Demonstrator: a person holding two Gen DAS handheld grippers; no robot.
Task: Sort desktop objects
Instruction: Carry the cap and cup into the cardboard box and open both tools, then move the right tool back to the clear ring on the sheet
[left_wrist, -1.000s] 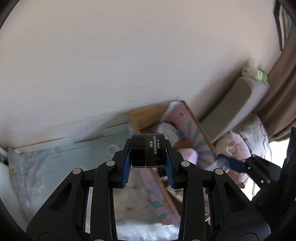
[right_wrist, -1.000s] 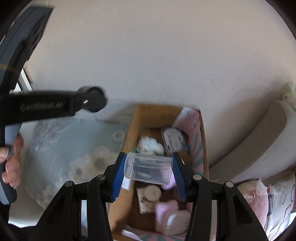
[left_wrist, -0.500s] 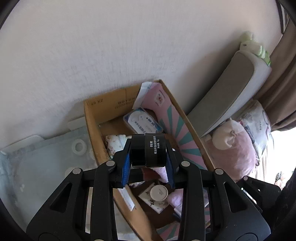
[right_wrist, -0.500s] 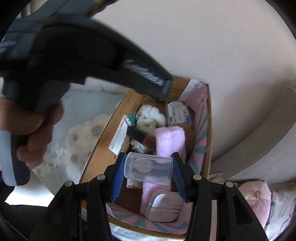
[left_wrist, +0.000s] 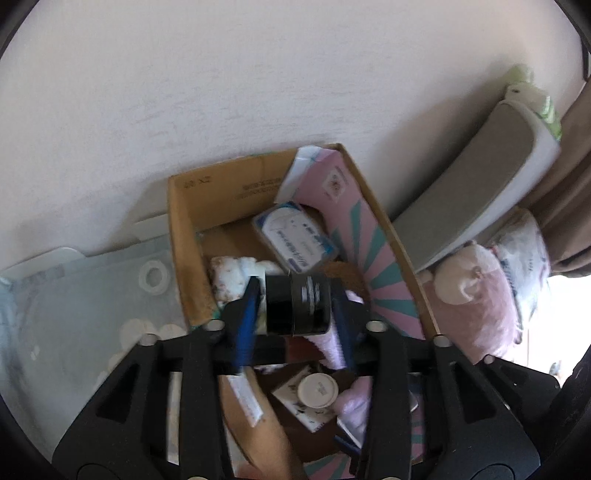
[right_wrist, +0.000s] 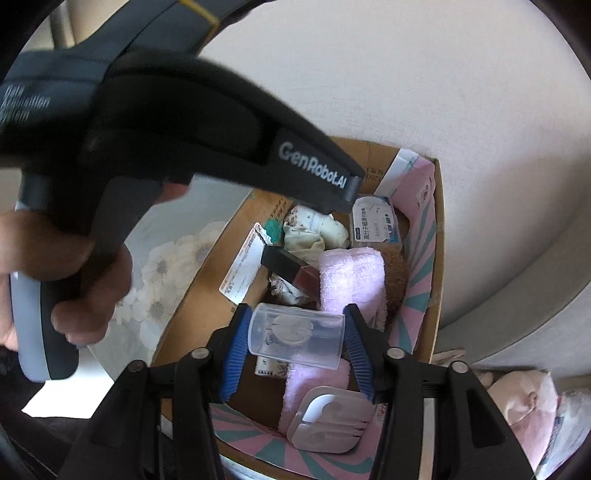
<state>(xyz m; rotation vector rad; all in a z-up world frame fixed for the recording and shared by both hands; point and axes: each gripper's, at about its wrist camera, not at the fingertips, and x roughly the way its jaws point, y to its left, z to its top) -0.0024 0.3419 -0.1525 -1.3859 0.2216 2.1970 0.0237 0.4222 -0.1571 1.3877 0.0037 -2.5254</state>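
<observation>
Now both grippers hang over an open cardboard box (left_wrist: 229, 188) set against a pale wall.

Left gripper (left_wrist: 295, 314): its jaws are opening. A black jar (left_wrist: 297, 304) with a white label sits between the blue pads. A clear gap shows on its left side, and the right side looks free too, so the pads no longer press on it. The jar is over the middle of the box.

Right gripper (right_wrist: 293, 341): its jaws are opening as well. A clear plastic tube (right_wrist: 295, 339) lies crosswise between the pads. Small gaps show at both ends, so it is not clamped. It is over the near half of the box.

Inside the box lie a pink towel (right_wrist: 351, 280), a crumpled white cloth (right_wrist: 317, 230), a blue-and-white pack (right_wrist: 375, 221) at the far end, a dark red stick with a black cap (right_wrist: 291, 267), and a white earphone case (right_wrist: 328, 421) at the near end. A round white lid (left_wrist: 317, 391) shows in the left view. A pink and teal striped liner (left_wrist: 364, 236) runs along the right wall of the box.

Left of the box is a floral mat (right_wrist: 166, 266). In the right view a hand (right_wrist: 62, 280) grips the left gripper's handle. Right of the box sits a pink plush (left_wrist: 476, 299).
</observation>
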